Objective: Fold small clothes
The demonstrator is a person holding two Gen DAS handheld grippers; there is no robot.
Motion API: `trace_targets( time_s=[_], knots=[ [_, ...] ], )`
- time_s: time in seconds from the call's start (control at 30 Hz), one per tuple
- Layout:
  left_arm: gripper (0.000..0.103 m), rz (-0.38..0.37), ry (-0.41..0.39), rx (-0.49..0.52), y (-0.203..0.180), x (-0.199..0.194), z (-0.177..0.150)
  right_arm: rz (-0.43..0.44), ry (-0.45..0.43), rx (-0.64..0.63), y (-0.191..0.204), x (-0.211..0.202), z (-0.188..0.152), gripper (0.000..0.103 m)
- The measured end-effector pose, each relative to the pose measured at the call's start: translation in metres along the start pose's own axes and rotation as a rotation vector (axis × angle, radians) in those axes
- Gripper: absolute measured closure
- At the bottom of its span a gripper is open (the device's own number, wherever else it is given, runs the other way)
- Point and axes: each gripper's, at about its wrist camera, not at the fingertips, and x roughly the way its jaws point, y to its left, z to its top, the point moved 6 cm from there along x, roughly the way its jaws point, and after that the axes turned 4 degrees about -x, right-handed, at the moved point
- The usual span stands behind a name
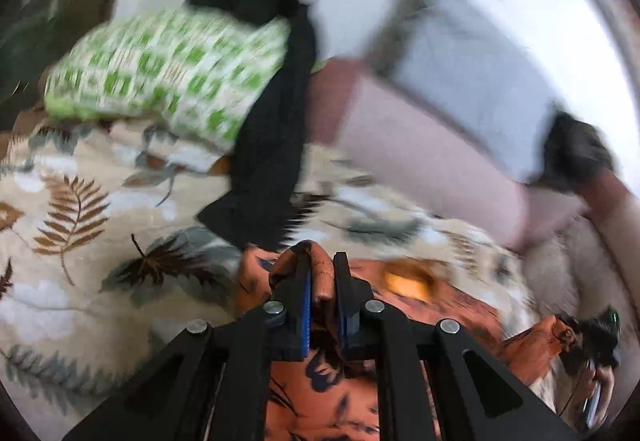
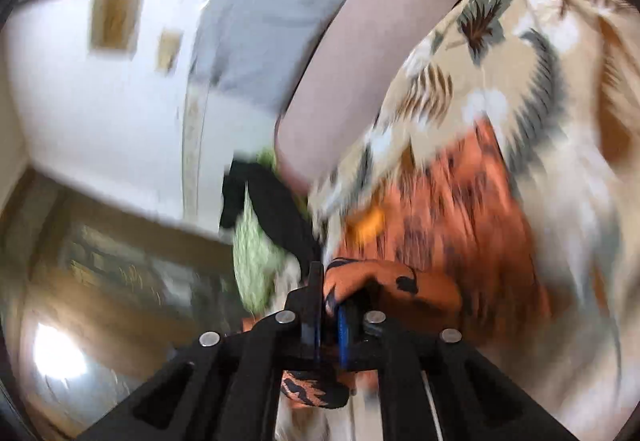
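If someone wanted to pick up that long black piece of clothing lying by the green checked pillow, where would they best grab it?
Probably at the near end of the black garment, coming from above. That end lies flat and free on the leaf-print bedspread, while its far end is draped over the green checked pillow.

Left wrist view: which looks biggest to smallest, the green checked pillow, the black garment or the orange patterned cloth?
1. Green checked pillow.
2. Black garment.
Orange patterned cloth: unranked; it lies nearest the camera, partly hidden by the left gripper.
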Motion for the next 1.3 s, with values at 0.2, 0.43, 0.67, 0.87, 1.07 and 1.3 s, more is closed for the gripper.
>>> trace_targets(
  time_s=[0.2, 0.43, 0.67, 0.87, 1.07, 1.3],
  knots=[
    [0.054, 0.131, 0.15, 0.028, 0.047, 0.055, -0.026, -0.23, 0.012, -0.027, -0.073, 0.029, 0.0, 0.02],
    [0.032, 0.081, 0.198, 0.151, 0.05, 0.022, -0.088, -0.465, 0.167, -0.331, -0.084, 0.006, -0.039, 0.02],
    [0.085, 0.108, 0.32, 0.206, 0.02, 0.06, -0.113, -0.465, 0.365, -0.354, -0.083, 0.065, -0.068, 0.081],
    [0.087, 0.027, 0.235, 0.204, -0.007, -0.016, -0.086, -0.385, 0.294, -0.359, -0.023, 0.017, -0.073, 0.084],
    [0.081, -0.003, 0.312, 0.228, 0.005, -0.081, -0.164, -0.374, 0.337, -0.342, -0.019, -0.077, -0.152, 0.079],
    [0.054, 0.056, 0.284, 0.137, 0.056, -0.076, -0.179, -0.505, 0.338, -0.343, -0.078, -0.132, -0.205, 0.025]
  ],
)
